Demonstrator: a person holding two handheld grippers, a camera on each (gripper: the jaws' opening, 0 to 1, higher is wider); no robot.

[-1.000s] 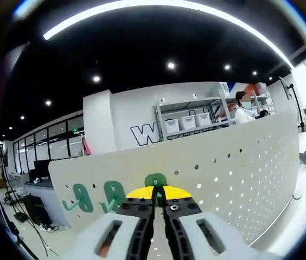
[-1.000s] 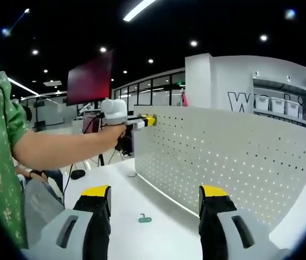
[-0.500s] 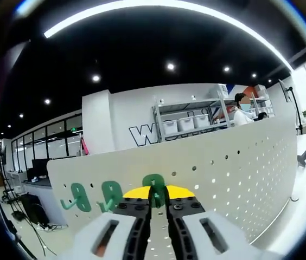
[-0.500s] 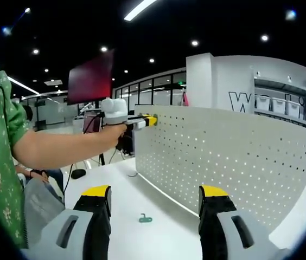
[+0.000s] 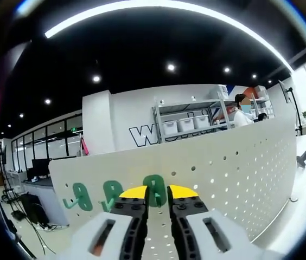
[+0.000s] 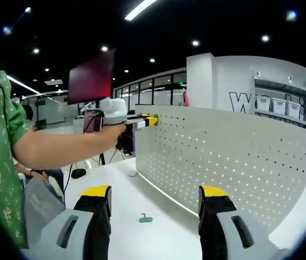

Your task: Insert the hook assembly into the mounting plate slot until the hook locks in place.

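Three rounded green hooks (image 5: 154, 189) | white perforated pegboard (image 5: 234, 168)

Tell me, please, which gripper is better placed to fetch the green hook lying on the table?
Right, probably. The right gripper hangs open above the white table, with the loose green hook lying between its jaws. The left gripper is up at the pegboard, around a mounted hook.
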